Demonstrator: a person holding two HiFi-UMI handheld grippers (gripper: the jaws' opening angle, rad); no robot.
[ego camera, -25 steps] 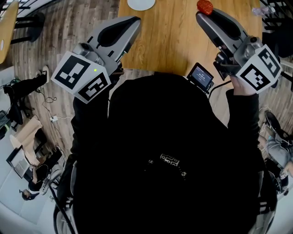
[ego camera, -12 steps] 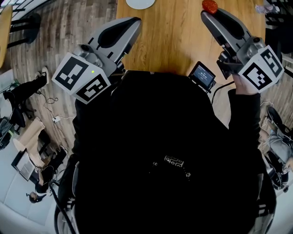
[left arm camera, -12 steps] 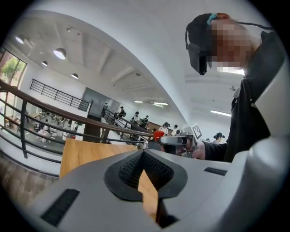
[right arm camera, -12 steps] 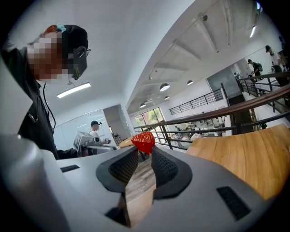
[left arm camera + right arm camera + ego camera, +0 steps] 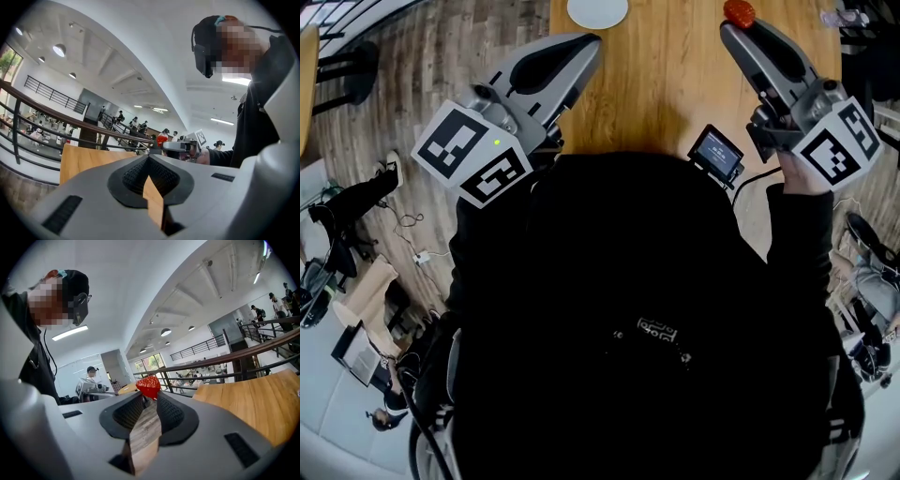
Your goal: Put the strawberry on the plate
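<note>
1. The right gripper [image 5: 150,397] has the strawberry [image 5: 149,386] pinched right at its fingertips, and the red fruit pokes out past the pads.
2. In the head view the strawberry hangs over the wooden table [image 5: 656,84], well to the right of the white plate [image 5: 597,11].
3. The left gripper [image 5: 149,161] has its jaws together at the tips, with nothing between them.

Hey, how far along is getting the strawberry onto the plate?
Done: the strawberry is pinched at the tips of the right gripper. In hand: it's held to the right of the white plate, whose visible part is bare. Left: carry it over and release.
</note>
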